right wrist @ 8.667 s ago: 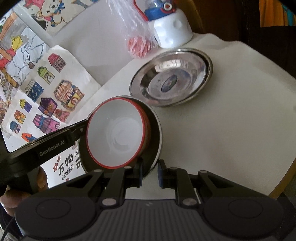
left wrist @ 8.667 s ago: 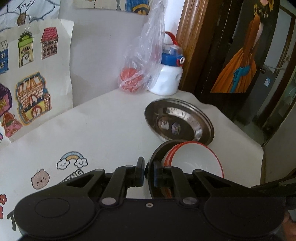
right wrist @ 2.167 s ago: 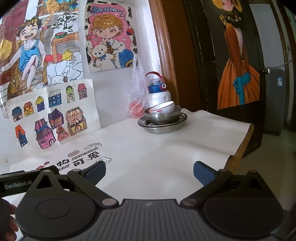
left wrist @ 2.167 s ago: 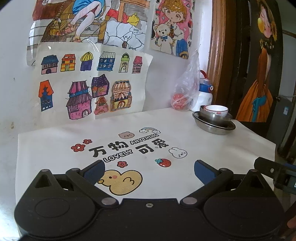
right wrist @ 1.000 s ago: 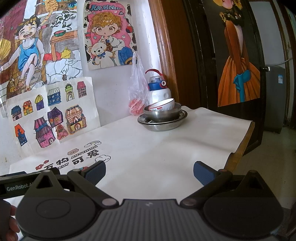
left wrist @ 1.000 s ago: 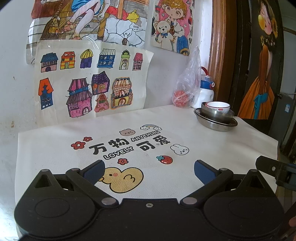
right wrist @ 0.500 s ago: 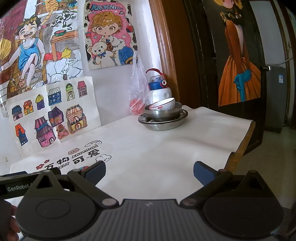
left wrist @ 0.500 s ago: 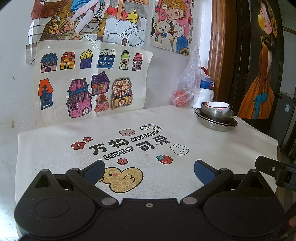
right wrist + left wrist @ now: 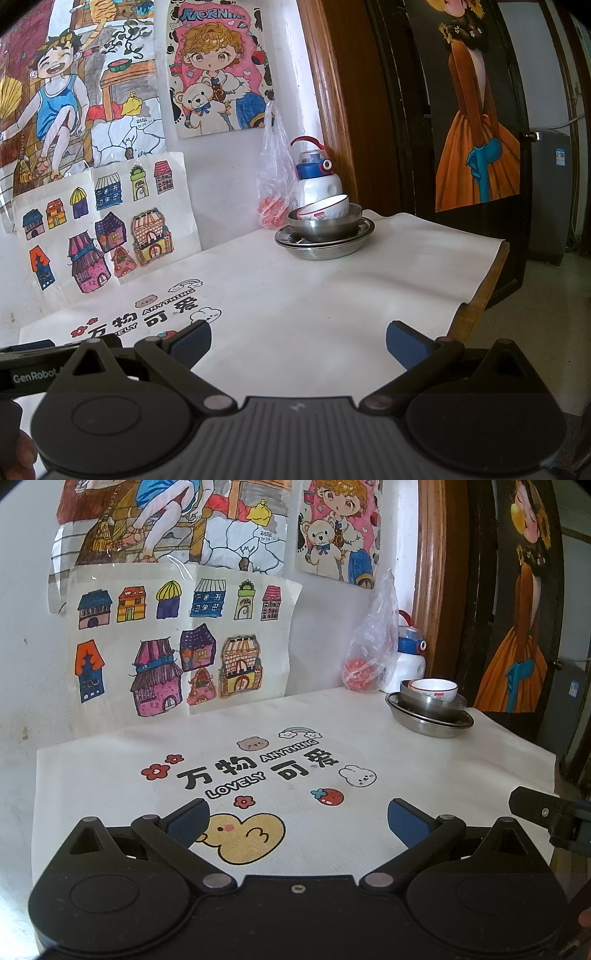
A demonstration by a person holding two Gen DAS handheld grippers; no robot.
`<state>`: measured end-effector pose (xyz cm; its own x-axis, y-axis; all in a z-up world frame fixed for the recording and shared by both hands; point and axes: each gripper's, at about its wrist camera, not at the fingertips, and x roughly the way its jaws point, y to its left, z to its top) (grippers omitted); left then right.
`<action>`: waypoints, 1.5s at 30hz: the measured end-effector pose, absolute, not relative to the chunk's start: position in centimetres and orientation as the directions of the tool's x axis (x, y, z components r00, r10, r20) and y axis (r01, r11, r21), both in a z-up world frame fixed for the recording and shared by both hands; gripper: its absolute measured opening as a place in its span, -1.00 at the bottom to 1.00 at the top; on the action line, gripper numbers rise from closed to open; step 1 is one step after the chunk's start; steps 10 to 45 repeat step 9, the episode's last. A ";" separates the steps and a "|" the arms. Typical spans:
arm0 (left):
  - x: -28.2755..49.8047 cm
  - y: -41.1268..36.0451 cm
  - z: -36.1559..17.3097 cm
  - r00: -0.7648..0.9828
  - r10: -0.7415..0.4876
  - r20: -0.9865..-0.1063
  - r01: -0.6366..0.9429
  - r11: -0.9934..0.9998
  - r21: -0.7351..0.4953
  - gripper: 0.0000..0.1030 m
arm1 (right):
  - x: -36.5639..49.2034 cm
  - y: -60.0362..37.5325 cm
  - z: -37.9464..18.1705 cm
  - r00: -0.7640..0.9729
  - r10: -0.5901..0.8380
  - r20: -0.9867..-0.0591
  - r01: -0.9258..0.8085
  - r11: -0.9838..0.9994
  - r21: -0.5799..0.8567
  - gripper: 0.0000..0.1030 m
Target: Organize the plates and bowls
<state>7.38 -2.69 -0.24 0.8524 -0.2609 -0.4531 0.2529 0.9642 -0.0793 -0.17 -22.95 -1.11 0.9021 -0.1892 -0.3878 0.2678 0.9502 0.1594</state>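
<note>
A stack stands at the far right corner of the table: a steel plate (image 9: 430, 725) (image 9: 325, 247) at the bottom, a steel bowl (image 9: 430, 701) (image 9: 325, 225) on it, and a white bowl with a red rim (image 9: 434, 688) (image 9: 325, 208) on top, tilted in the right wrist view. My left gripper (image 9: 297, 818) is open and empty, low over the near part of the table, far from the stack. My right gripper (image 9: 298, 341) is open and empty too, near the table's front edge.
A white cloth (image 9: 258, 746) with cartoon prints covers the table. Behind the stack stand a white and blue bottle (image 9: 317, 177) and a plastic bag (image 9: 275, 177) with something red. Drawings hang on the wall. The table's right edge (image 9: 480, 288) drops off beside a dark door.
Since 8.7 s ago both grippers have let go of the dishes, opened and drawn back; the bowls now sit stacked on the steel plate. Over the last second almost nothing moves.
</note>
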 end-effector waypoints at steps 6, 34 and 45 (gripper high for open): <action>7.3 -2.6 -0.2 0.853 -0.262 -0.452 0.251 0.964 -0.084 0.98 | -0.2 -22.9 -1.1 0.902 -0.189 -0.388 0.268 0.950 0.160 1.00; 7.3 -2.6 -0.2 0.854 -0.270 -0.445 0.260 0.962 -0.084 0.98 | -0.1 -22.8 -1.2 0.902 -0.186 -0.390 0.265 0.951 0.159 1.00; 7.3 -2.6 -0.2 0.854 -0.270 -0.445 0.260 0.962 -0.084 0.98 | -0.1 -22.8 -1.2 0.902 -0.186 -0.390 0.265 0.951 0.159 1.00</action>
